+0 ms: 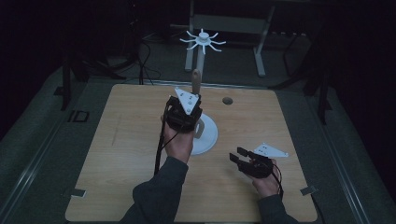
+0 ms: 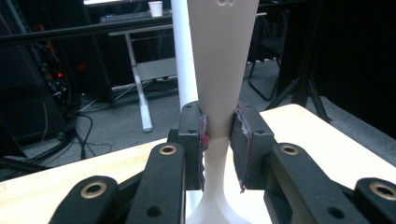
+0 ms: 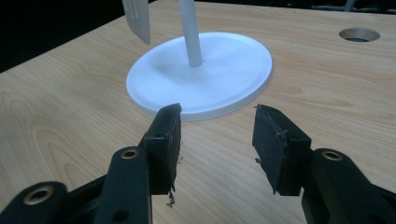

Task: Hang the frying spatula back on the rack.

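Note:
A white stand has a round base, a thin pole and a spoked top. My left gripper is shut on a kitchen utensil, held upright beside the pole. Its tan handle points up, and the jaws clamp where the handle meets the white neck. The white slotted head hangs above the base's edge. My right gripper is open over the bare table, just in front of the base, with nothing between its jaws.
The wooden table has a round hole behind and to the right of the stand. Beyond the far edge stand a desk frame and cables on the dark floor.

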The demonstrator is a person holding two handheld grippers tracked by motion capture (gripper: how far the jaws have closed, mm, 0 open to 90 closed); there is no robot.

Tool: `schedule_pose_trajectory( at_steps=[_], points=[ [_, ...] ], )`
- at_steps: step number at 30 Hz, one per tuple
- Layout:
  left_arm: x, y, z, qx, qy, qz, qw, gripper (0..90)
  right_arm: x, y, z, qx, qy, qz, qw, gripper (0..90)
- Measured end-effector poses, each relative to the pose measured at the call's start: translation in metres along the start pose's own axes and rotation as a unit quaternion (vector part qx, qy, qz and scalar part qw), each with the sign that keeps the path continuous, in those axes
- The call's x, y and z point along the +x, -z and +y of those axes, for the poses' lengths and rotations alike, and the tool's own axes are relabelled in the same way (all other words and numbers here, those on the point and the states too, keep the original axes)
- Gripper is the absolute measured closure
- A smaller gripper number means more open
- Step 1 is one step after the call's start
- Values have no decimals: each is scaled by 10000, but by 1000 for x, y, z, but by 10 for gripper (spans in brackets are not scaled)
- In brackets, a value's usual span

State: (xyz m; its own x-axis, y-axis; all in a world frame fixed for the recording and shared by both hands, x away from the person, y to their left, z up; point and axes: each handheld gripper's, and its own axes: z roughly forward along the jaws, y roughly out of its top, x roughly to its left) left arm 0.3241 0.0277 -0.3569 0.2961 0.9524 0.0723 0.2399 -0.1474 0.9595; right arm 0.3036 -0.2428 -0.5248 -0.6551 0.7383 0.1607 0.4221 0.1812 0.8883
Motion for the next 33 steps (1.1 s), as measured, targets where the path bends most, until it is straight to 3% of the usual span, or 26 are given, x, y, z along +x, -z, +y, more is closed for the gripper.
schedule_pose_trajectory(
  at_steps=[5,18,33],
  points=[
    [0,-1,3,-61,82,105,9999,750,1,-2,-1,30,40,10,10000,513],
    [-3,-5,9,-57,20,369,9993,751,1,-2,-2,62,8,32,10000,511],
    [-14,-7,24,-151,14,493,9987,749,0,-1,-3,50,-16,22,10000,510]
  ],
)
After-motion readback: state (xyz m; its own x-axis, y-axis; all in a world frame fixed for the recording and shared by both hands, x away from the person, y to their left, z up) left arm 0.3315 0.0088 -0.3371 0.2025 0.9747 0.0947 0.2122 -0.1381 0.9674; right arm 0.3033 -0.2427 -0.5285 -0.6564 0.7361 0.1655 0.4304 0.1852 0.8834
